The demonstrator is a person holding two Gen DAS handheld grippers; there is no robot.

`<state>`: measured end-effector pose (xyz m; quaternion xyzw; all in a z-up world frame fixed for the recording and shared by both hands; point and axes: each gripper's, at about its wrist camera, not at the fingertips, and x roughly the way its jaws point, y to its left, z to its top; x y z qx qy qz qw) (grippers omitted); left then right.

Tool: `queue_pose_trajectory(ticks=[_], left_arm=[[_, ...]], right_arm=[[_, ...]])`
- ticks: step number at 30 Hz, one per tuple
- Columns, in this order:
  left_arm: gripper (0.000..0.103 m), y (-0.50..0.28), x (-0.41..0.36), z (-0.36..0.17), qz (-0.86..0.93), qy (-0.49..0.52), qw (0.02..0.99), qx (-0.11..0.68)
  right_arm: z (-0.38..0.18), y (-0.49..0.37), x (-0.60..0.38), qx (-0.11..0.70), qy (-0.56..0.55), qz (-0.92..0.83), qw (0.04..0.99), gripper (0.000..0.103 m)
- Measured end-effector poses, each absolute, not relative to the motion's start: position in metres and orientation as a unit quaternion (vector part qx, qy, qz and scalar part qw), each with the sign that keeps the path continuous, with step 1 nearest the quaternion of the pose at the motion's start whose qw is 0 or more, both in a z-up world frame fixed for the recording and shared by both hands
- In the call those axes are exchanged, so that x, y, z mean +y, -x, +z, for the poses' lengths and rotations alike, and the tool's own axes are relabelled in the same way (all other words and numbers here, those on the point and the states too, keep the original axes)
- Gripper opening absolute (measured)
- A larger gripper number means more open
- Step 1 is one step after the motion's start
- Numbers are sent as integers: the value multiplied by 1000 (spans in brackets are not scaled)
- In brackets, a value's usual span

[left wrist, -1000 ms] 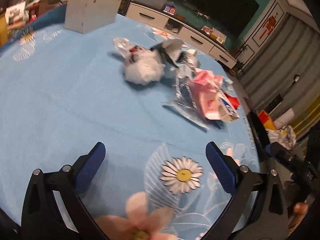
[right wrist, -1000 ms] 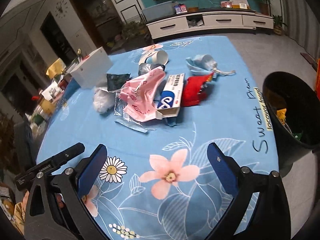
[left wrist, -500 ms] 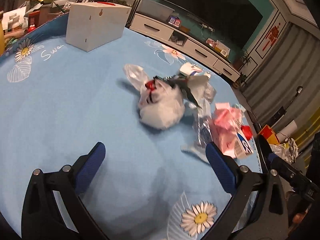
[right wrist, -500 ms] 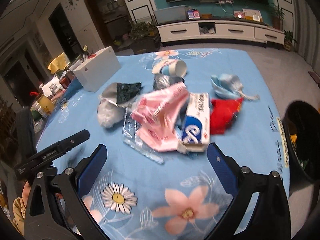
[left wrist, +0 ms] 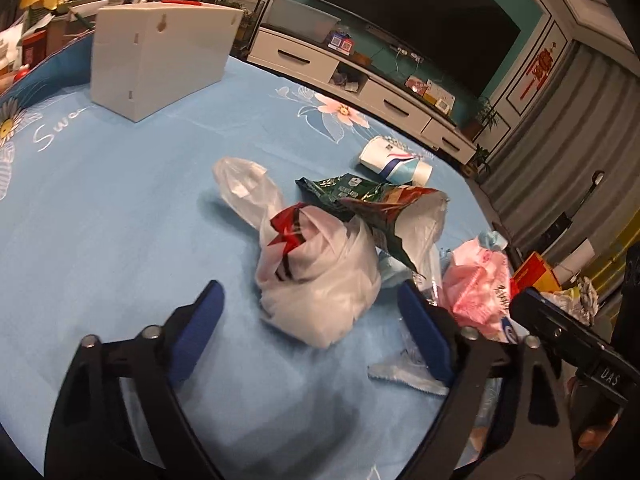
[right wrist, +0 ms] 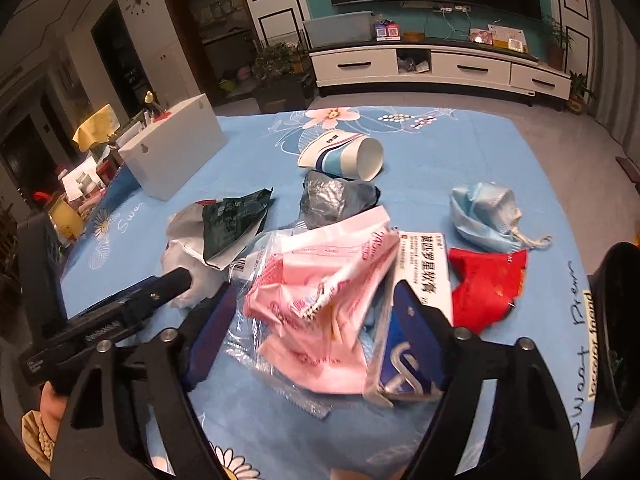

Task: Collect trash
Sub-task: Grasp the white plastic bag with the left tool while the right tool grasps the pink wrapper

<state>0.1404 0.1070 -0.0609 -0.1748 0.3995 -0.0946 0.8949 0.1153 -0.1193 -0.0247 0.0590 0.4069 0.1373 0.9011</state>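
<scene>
A knotted white plastic bag (left wrist: 320, 280) lies on the blue flowered tablecloth (left wrist: 120, 220). My left gripper (left wrist: 310, 320) straddles it with its jaws closing; the blue pads are not pressing it. A green snack bag (left wrist: 372, 208) leans on the bag's far side. In the right wrist view a crumpled pink wrapper (right wrist: 320, 280) lies between the closing jaws of my right gripper (right wrist: 314, 330), with no pad pressing on it that I can see. The right pad sits over a white and blue medicine box (right wrist: 420, 272).
A tipped paper cup (right wrist: 344, 156), a grey foil bag (right wrist: 332, 200), a blue face mask (right wrist: 484, 212) and a red wrapper (right wrist: 484, 288) lie beyond. A white box (right wrist: 176, 152) stands far left. A black bin (right wrist: 616, 320) stands off the table's right edge.
Both grippers have moved forward over the cloth to the trash pile. The white bag and the pink wrapper now lie between the jaws, which have narrowed.
</scene>
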Motion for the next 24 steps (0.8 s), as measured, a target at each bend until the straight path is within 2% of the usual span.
queue_pose_trajectory(ticks=[5, 6, 8, 9, 11, 14, 16, 17, 24], left_arm=[[68, -150, 102, -69, -87, 166, 892, 410], [64, -149, 102, -70, -86, 165, 893, 411], [48, -151, 101, -72, -88, 165, 892, 412], [47, -150, 101, -72, -87, 164, 892, 412], [35, -149, 100, -71, -88, 162, 894, 408], [28, -142, 102, -68, -93, 162, 895, 405], [27, -137, 104, -66, -96, 165, 895, 402], [27, -133, 105, -64, -95, 165, 896, 401], [27, -103, 118, -58, -86, 171, 897, 399]], right_arm=[[-32, -126, -112, 415, -45, 135, 899, 58], [-33, -127, -112, 416, -47, 138, 898, 52], [-35, -128, -111, 420, -50, 142, 895, 42], [-36, -128, -110, 421, -51, 144, 894, 35], [-36, -126, -108, 423, -54, 153, 892, 26], [-36, -123, -107, 424, -58, 158, 890, 20], [-35, -120, -107, 423, -65, 162, 889, 12], [-33, -118, -108, 422, -72, 164, 889, 3], [-15, -91, -114, 403, -92, 181, 892, 2]])
